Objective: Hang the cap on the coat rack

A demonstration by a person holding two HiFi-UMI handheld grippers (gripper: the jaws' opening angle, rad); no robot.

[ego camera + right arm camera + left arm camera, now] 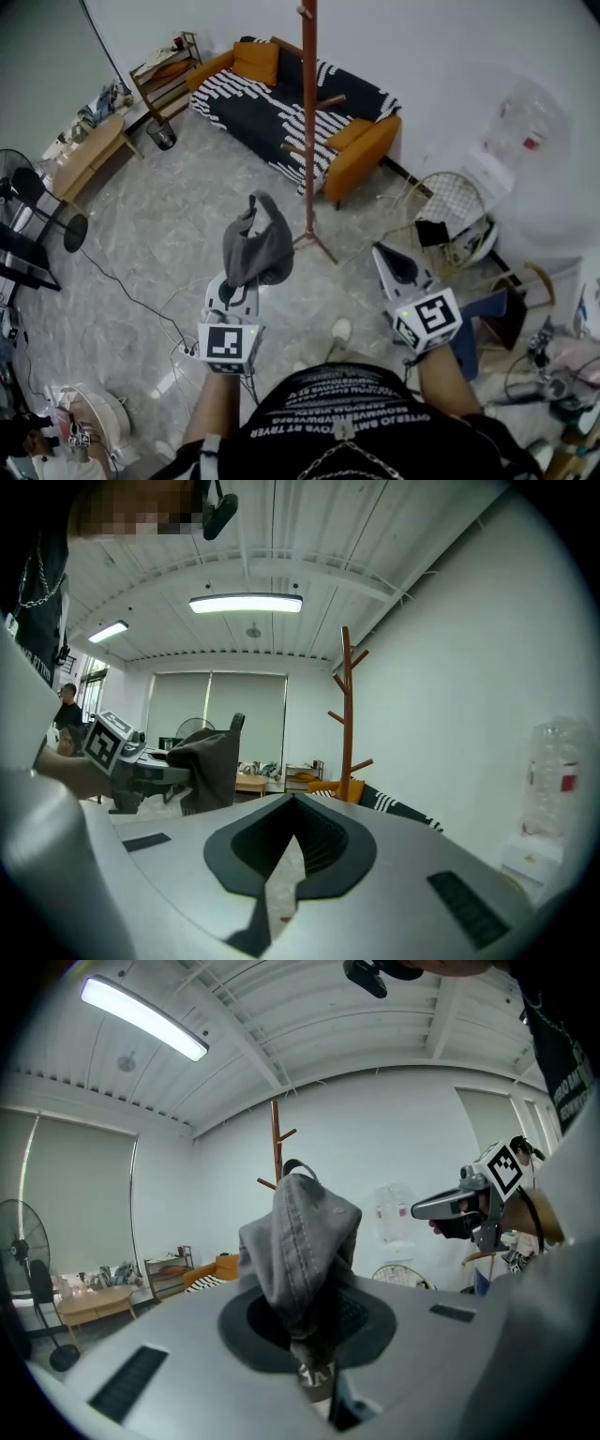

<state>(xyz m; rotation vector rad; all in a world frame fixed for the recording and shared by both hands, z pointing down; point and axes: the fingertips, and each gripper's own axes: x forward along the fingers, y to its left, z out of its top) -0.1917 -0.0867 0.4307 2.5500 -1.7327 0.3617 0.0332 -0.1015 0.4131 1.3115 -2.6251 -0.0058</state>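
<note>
A grey cap (255, 246) stands up, crumpled, from my left gripper (242, 287), which is shut on the cap's lower edge. In the left gripper view the cap (302, 1241) fills the middle and covers the lower part of the coat rack (277, 1143). The wooden coat rack (308, 122) stands on the floor just beyond and to the right of the cap, its pegs pointing outward. My right gripper (384, 255) is held lower right of the rack, shut and with nothing in it. In its own view the right gripper (292, 832) has the rack (346, 714) to its right.
An orange sofa with a striped throw (291, 103) sits behind the rack. At the left are a wooden table (89, 155), a shelf (164, 75) and a black fan (37, 202). A wire-frame object (450, 211) and a water dispenser (520, 127) stand right. Cables lie on the floor.
</note>
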